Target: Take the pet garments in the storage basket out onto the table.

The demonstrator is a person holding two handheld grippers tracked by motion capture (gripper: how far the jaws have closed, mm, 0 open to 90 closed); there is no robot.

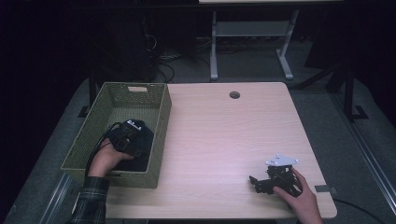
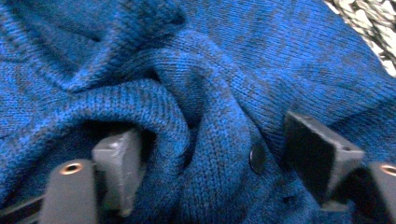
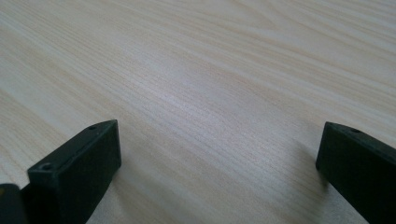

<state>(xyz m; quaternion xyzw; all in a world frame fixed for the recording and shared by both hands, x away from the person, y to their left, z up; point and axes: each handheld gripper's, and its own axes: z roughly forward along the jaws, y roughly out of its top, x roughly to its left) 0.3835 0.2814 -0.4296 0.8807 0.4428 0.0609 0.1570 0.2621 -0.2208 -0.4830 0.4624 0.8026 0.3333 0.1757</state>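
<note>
A blue knitted garment [image 2: 224, 70] with a dark button [image 2: 257, 158] lies crumpled in the woven olive basket [image 1: 161, 126]; from above it reads as a dark heap [image 1: 144, 142]. My left gripper [image 1: 128, 135] reaches down into the basket and is pushed into the cloth. Its jaws [image 2: 210, 140] stand wide apart with a bunched fold of the knit between them, and a dark gap shows beside the left pad. My right gripper [image 1: 256, 183] rests low on the wooden table [image 1: 224, 140] near its front right. Its jaws [image 3: 217, 140] are spread wide with bare wood between them.
The basket sits at the table's left edge, its woven wall [image 2: 369, 23] close behind the garment. A round cable hole [image 1: 234, 94] is at the table's far side. A white desk frame [image 1: 252, 42] stands on the floor beyond.
</note>
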